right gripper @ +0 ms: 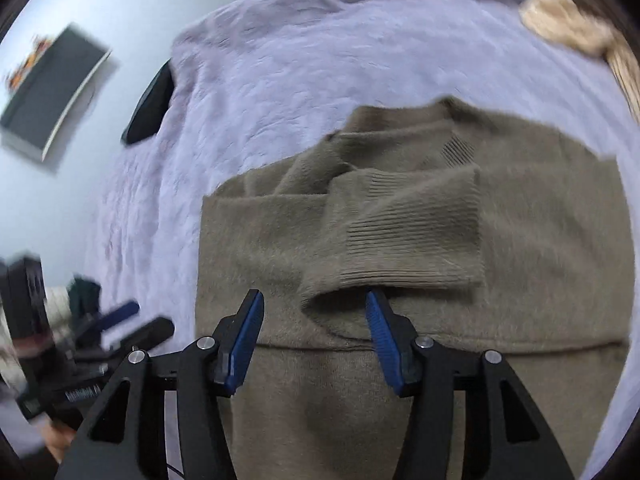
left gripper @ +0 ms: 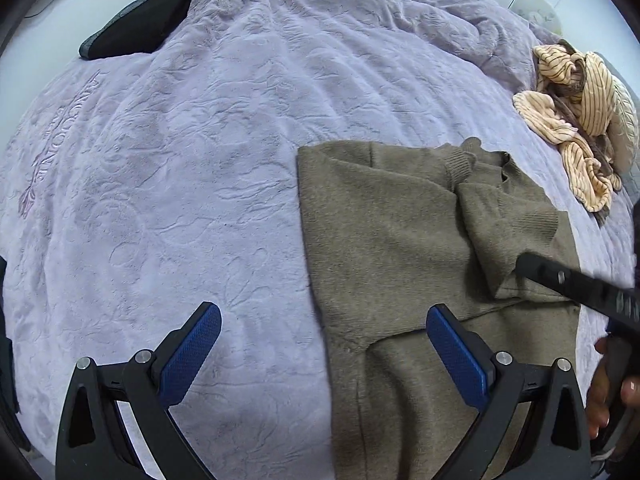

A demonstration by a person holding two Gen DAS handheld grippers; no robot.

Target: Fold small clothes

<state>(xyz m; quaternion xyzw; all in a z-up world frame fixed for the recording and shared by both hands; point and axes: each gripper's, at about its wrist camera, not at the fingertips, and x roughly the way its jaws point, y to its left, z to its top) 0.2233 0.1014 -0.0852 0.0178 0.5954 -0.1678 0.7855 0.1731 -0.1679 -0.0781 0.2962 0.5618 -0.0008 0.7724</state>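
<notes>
Nearest in the left wrist view, the left gripper [left gripper: 324,354] has its fingers wide apart and empty, one blue pad over the lavender blanket [left gripper: 168,184], the other over the hem end of the olive-brown knit sweater [left gripper: 384,232]; whether the pads touch the fabric cannot be told. The right gripper [right gripper: 316,320] stands about half open with nothing clamped: its fingers straddle the lower edge of the folded-in sleeve [right gripper: 400,236], the right pad right at the ribbed cuff, not squeezing it. Progress, as a judgement: sweater lies flat on the bed, one side edge straight and tucked, a sleeve already laid across the chest, so the side folds look done or nearly so. Left to do: probably the lengthwise fold, hem up toward the collar, then squaring the stack. Farther back, a crumpled cream striped garment [left gripper: 576,120] sits near the bed's far right edge, well apart from the sweater and not yet folded. A dark pillow [left gripper: 140,28] shows at the far left, partly under the blanket.
</notes>
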